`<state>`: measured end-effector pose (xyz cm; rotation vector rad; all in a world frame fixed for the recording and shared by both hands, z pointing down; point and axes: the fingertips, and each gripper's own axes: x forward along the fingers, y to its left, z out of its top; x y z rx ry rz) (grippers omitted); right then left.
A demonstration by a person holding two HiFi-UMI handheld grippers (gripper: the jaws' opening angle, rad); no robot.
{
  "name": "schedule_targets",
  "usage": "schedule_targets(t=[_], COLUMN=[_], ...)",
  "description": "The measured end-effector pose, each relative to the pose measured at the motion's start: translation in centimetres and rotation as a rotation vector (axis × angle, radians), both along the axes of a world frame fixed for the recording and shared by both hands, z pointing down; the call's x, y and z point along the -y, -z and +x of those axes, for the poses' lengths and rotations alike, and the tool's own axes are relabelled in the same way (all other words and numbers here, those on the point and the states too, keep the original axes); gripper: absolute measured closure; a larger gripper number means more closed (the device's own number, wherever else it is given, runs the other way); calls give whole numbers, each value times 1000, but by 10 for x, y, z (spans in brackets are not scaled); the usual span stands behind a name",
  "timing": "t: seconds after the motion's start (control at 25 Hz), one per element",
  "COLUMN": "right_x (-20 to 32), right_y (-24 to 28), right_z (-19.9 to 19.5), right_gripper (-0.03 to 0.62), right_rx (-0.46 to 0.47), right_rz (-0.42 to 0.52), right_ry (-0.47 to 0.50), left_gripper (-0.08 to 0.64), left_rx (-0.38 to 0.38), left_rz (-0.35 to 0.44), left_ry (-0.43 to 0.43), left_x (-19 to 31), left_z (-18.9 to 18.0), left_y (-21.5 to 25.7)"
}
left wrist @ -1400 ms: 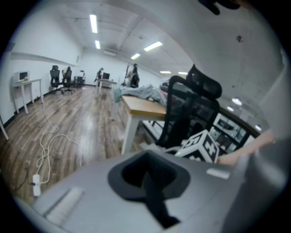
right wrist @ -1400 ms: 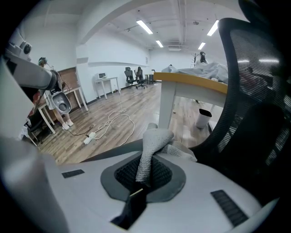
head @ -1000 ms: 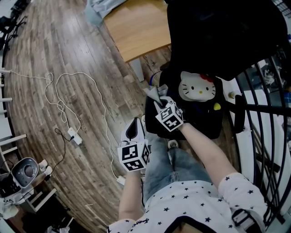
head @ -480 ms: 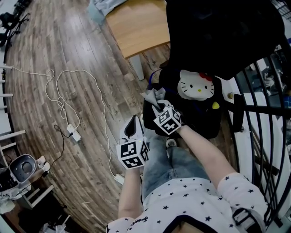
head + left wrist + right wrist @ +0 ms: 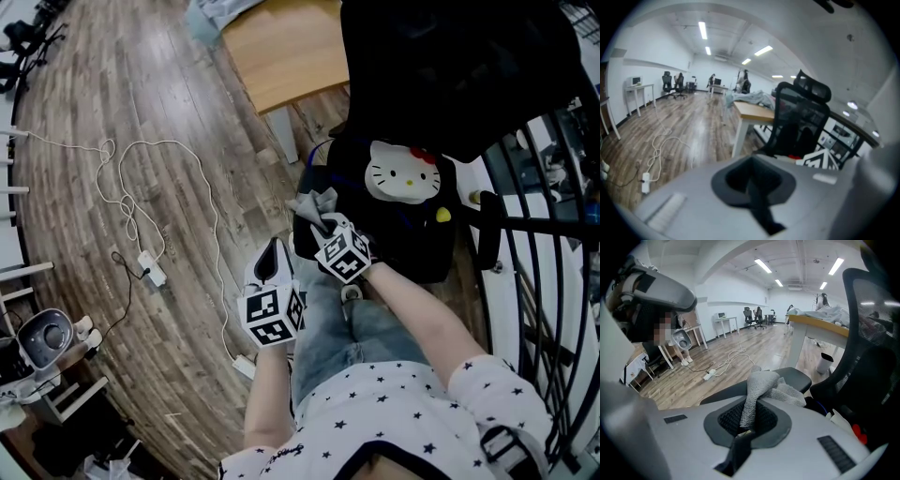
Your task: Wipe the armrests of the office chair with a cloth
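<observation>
right gripper view: cloth (image 5: 760, 386) pinched, prob on armrest (image 5: 796, 376).

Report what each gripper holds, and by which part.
Right gripper: the grey cloth, pinched at one bunched end. Left gripper: nothing, shut.

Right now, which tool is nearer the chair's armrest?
Right. The right tool holds the grey cloth over the armrest; the left tool hangs short of it, over the floor.

Black mesh office chair (image 5: 450, 84) at 1 o'clock. Grey knit cloth (image 5: 317, 202) lies on its black padded armrest (image 5: 797, 376), at the seat's 9. Light wooden table (image 5: 281, 52) at 12, white cable (image 5: 141, 187) at 9.
</observation>
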<state>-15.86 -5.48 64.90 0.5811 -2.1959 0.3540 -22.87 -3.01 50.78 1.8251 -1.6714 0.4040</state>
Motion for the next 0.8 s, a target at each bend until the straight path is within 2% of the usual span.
schedule_targets(t=[0.8], right_x=[-49], right_y=[0], right_z=[-4], right_gripper=[566], right_rx=[8], right_rz=[-14], right_ry=[93], left_gripper=[555], left_rx=[6], left_rz=[-6], left_ry=[69], left_x=[-41], left_z=[1], left_y=[-2])
